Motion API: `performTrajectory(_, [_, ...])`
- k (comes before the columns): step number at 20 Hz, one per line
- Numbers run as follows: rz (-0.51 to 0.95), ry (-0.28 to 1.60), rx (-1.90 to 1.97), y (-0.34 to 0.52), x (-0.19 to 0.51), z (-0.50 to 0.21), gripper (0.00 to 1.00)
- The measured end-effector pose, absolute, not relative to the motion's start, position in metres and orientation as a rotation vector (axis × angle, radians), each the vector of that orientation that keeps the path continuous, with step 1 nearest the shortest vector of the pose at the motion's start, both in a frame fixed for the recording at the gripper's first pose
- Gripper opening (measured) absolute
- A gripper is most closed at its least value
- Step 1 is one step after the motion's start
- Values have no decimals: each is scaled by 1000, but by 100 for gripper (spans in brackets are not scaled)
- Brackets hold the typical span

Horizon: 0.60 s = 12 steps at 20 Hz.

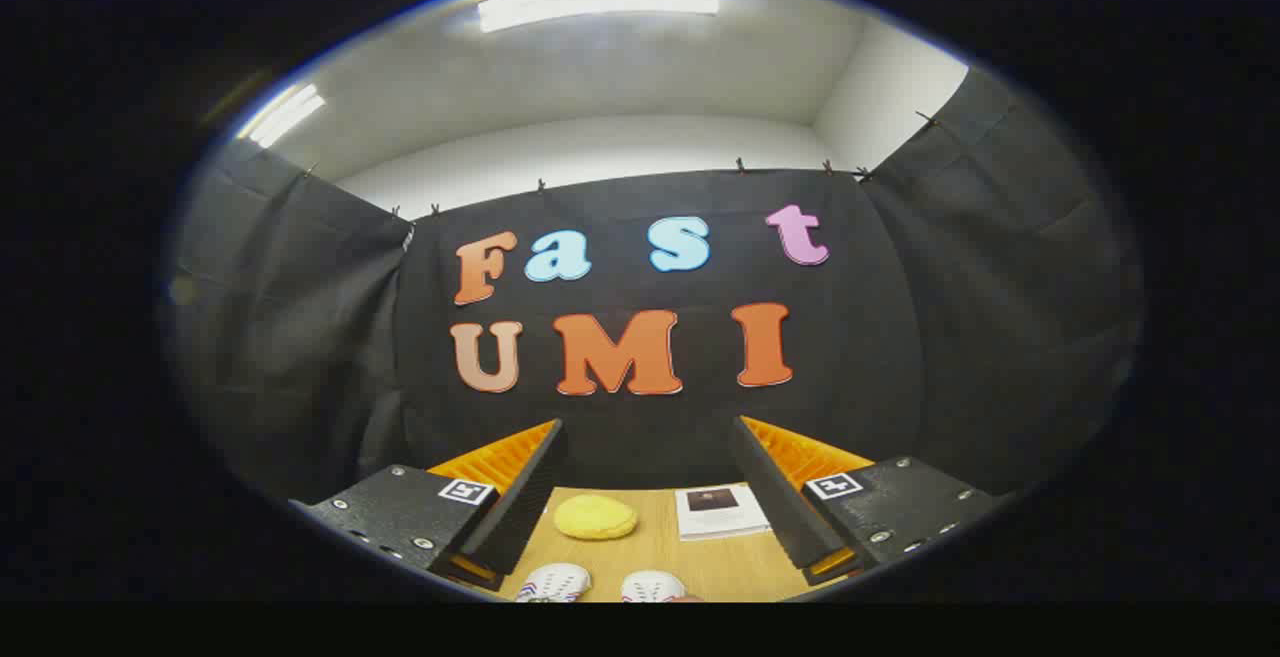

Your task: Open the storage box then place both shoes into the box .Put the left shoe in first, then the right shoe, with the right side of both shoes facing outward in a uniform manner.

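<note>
My gripper [648,437] is raised and looks level across the booth, its two fingers [520,507] spread wide with nothing between them. Down between the fingers, on the wooden table [700,562], the toes of two white shoes peek in: the left-hand shoe [553,582] has coloured stripes, the right-hand shoe [652,587] sits beside it. Most of both shoes is hidden below the view.
A yellow round pad [595,517] lies on the table beyond the shoes. To its right, a white leaflet with a dark picture [720,510] lies flat near the far edge. Black cloth walls close the booth on three sides.
</note>
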<state>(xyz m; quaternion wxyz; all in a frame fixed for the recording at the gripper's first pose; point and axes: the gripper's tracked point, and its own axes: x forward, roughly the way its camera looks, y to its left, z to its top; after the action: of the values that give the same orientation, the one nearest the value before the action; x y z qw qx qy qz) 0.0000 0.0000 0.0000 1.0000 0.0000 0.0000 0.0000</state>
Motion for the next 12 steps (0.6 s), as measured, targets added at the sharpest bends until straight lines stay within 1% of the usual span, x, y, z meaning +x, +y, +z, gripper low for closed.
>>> performTrajectory(12, [24, -1, 5, 12, 5, -3, 97])
